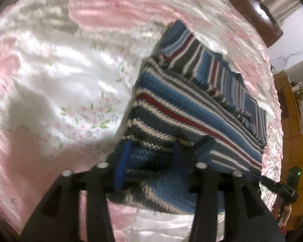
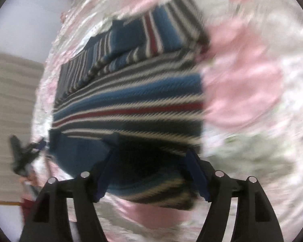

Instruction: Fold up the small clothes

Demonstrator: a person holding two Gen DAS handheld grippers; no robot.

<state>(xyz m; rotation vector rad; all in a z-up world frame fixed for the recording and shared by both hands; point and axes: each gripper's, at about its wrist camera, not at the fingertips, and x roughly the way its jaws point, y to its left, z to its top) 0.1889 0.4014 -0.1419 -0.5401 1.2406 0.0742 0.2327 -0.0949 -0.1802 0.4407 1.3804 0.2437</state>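
A knitted sweater (image 1: 183, 109) with blue, grey, white and red stripes lies flat on a bed, its sleeves folded in across the far part. In the left wrist view my left gripper (image 1: 151, 159) is open at the sweater's near hem. Its blue fingers (image 1: 122, 161) stand wide apart with the knit bunched between them. The right wrist view shows the same sweater (image 2: 131, 92), blurred. My right gripper (image 2: 150, 164) is open too and straddles the other end of the near hem. Whether any finger sits under the cloth is hidden.
The bed is covered by a shiny pink and white flowered spread (image 1: 60, 76). A dark wooden headboard (image 1: 252, 16) runs along the far right edge. The other gripper (image 1: 286, 189), held by a hand, shows at the bed's right side, and a wooden floor (image 1: 293, 141) lies beyond.
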